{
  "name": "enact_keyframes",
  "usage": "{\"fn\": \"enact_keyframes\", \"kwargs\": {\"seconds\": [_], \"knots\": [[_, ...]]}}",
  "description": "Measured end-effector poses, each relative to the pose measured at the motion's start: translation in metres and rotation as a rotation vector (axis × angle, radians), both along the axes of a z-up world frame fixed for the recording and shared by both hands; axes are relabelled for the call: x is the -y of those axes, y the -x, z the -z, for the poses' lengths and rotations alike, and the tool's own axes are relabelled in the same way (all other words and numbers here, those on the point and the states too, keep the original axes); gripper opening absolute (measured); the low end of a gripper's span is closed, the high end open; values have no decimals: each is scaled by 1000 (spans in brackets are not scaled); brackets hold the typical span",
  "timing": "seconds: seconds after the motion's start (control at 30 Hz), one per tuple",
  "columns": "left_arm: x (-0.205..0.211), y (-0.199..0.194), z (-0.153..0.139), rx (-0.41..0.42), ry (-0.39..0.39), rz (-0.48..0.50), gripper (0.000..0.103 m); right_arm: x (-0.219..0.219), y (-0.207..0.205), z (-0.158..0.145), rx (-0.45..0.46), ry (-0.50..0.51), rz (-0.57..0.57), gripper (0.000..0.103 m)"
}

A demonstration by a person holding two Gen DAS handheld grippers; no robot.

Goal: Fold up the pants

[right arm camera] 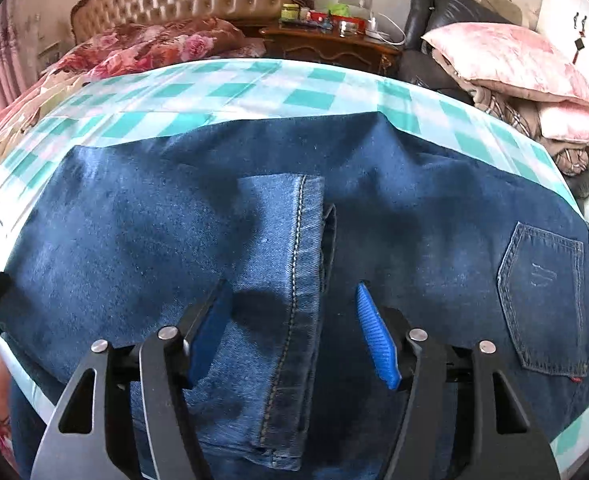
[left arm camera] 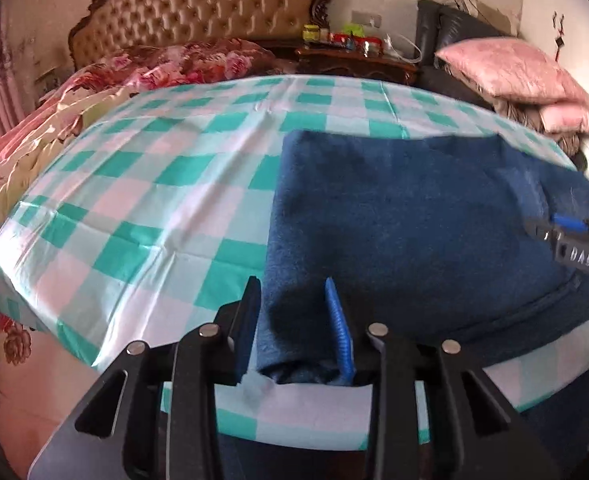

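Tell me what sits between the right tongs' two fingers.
In the right wrist view, the jeans' hemmed leg end lies between the right tongs' open fingers.

We have 2 wrist views, each looking forward along its own fingers, angled down across the table toward the headboard. The left view sits at the near table edge, close over the left end of the pants. The right view sits very close above the pants, which fill most of its field. Both views share the pants, the checked cloth, the headboard, the nightstand and the pink pillow.
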State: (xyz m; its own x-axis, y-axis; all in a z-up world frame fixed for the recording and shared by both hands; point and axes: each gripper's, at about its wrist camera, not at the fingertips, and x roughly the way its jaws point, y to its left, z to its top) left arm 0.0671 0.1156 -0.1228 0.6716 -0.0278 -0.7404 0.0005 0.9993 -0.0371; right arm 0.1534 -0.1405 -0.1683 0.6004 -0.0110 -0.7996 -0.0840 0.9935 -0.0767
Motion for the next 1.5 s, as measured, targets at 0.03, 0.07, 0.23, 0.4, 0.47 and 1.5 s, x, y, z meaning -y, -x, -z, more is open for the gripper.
{"fn": "enact_keyframes", "kwargs": {"seconds": [0.03, 0.07, 0.23, 0.4, 0.47, 1.5], "knots": [[3, 3, -5, 18, 14, 18, 34, 1, 0, 1, -1, -2, -3, 61], [8, 4, -6, 23, 7, 40, 34, 1, 0, 1, -1, -2, -5, 61], [23, 3, 7, -20, -53, 68, 37, -1, 1, -19, 44, -55, -15, 61], [29, 2, 10, -29, -94, 66, 38, -19, -17, -41, 86, -40, -58, 61], [26, 2, 9, -27, -71, 53, 38, -24, -27, -37, 73, -10, -66, 61], [-29, 14, 16, -55, 300, -57, 40, 9, 22, -2, 5, -10, -34, 61]]}}
